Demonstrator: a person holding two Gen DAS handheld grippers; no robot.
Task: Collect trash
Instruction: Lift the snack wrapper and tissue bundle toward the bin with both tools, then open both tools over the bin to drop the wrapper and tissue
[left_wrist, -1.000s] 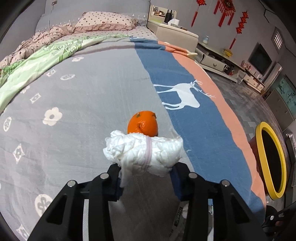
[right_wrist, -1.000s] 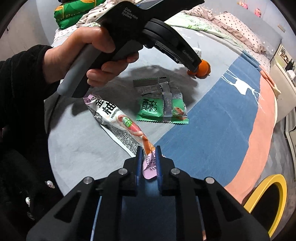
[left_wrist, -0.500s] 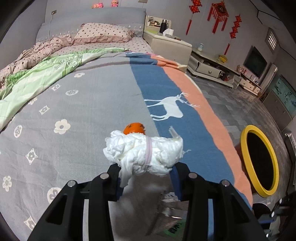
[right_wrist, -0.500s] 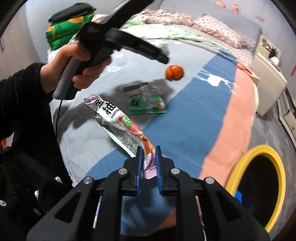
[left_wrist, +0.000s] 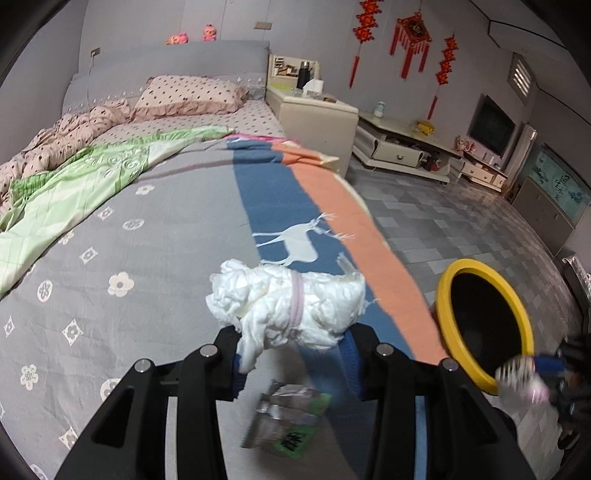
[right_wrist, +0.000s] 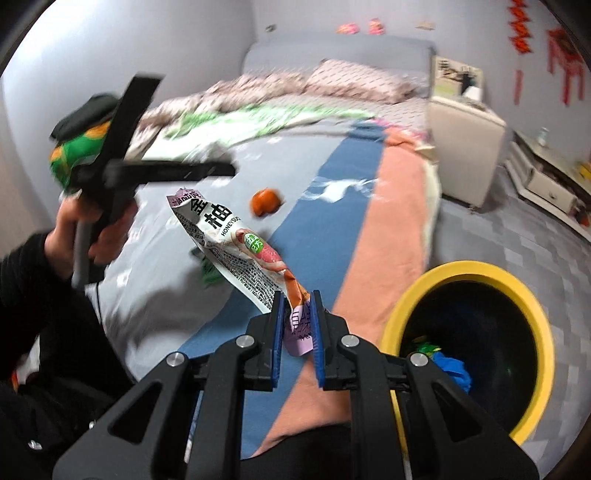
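My left gripper (left_wrist: 291, 343) is shut on a crumpled white tissue wad (left_wrist: 288, 306), held above the bed. My right gripper (right_wrist: 295, 314) is shut on the end of a long honey-pomelo snack wrapper (right_wrist: 229, 240), lifted off the bed and hanging up to the left. The yellow-rimmed black trash bin (right_wrist: 476, 273) stands on the floor just right of my right gripper; it also shows in the left wrist view (left_wrist: 443, 306). A green snack packet (left_wrist: 291, 417) lies on the bed below my left gripper. An orange (right_wrist: 265, 201) sits on the bed.
The bed has a grey, blue and orange cover (left_wrist: 147, 258), with a green quilt (left_wrist: 74, 184) and pillows at the head. A beige nightstand (right_wrist: 465, 147) and a low TV cabinet (left_wrist: 399, 151) stand on the tiled floor. The bin holds blue and green trash (right_wrist: 450, 365).
Both grippers have lifted and swung right toward the bin. The wrapper is now off the bed. The orange has dropped out of the left view; the bin looms larger in the right view.
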